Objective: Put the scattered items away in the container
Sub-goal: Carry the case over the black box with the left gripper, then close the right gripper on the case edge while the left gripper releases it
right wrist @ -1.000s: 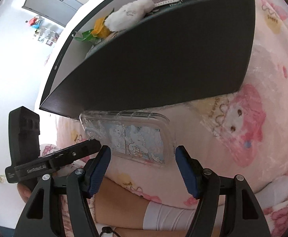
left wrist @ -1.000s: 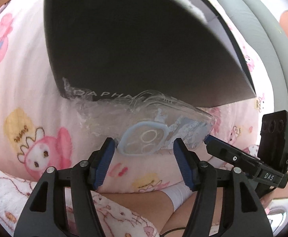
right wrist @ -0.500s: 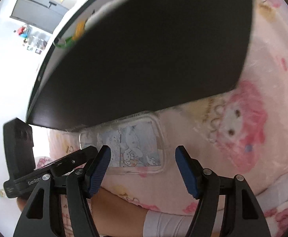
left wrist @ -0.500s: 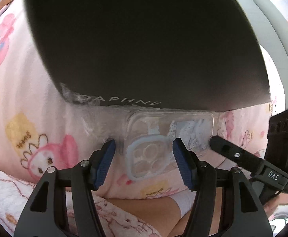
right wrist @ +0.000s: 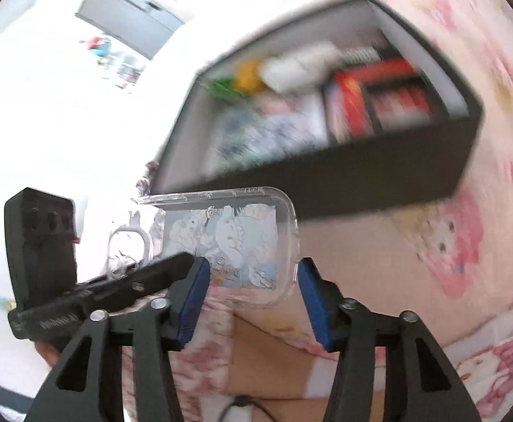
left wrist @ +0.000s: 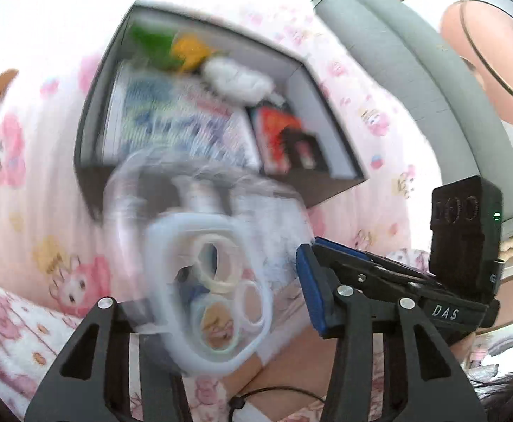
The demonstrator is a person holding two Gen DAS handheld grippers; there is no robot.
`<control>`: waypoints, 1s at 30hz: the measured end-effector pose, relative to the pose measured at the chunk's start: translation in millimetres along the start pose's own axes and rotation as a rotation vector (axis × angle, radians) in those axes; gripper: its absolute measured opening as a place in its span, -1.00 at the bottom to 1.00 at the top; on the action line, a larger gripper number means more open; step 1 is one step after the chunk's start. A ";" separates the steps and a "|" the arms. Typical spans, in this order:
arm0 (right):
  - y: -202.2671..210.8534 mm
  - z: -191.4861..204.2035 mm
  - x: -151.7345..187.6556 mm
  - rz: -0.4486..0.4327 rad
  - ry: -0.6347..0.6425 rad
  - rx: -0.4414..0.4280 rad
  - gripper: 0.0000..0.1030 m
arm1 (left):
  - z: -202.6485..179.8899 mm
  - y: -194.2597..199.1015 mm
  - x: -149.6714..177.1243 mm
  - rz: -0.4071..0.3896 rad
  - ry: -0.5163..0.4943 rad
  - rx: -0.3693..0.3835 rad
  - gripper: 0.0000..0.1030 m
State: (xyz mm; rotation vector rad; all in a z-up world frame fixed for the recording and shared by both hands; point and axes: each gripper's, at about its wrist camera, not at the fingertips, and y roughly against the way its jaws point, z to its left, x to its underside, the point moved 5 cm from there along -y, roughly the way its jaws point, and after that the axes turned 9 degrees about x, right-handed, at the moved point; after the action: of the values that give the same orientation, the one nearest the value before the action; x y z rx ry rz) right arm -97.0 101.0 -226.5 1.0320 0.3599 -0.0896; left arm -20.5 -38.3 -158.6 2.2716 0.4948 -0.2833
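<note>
Nearest me, my left tongs (left wrist: 221,299) have just been narrowing, and the clear phone case (left wrist: 217,281) sits between their blue pads at the end with the pale blue camera ring; the left pad is hidden behind the case, and the picture is blurred, so I judge a grip there but cannot see both contacts. My right tongs (right wrist: 252,292) have also just been narrowing, and their pads press both edges of the other end of the phone case (right wrist: 235,242), the end with the blue cartoon print. So I hold the case with both tongs, off the pink cartoon bedding (right wrist: 467,246), tilted, just in front of the near wall of the box.

Below the tongs a person's bare leg and a white sock show.

Beyond the case stands the black box (right wrist: 379,176), open on the bedding (left wrist: 27,193). Inside it (left wrist: 91,133) lie a blue-and-white printed packet (left wrist: 172,123), a red and black packet (left wrist: 284,137), a white fluffy thing (left wrist: 235,77), and something yellow and green in the far corner. In the left view, a grey padded edge (left wrist: 414,81) runs behind the box.
</note>
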 end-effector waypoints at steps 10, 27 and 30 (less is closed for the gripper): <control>2.5 -2.9 -30.8 -0.029 0.033 -0.016 -0.18 | -8.4 11.3 -39.9 -0.019 -0.078 -0.018 -0.04; 8.6 3.5 19.7 0.052 0.017 -0.141 -0.11 | -1.9 17.3 -44.5 -0.083 -0.018 0.017 -0.08; 14.4 19.9 19.2 0.045 0.065 -0.146 -0.10 | -0.2 19.1 -44.1 -0.092 -0.002 0.029 -0.10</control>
State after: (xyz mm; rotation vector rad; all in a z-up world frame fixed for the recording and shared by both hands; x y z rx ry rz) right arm -70.5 93.3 -211.8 0.8990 0.3969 0.0107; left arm -51.8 -61.6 -130.7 2.2793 0.5990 -0.3411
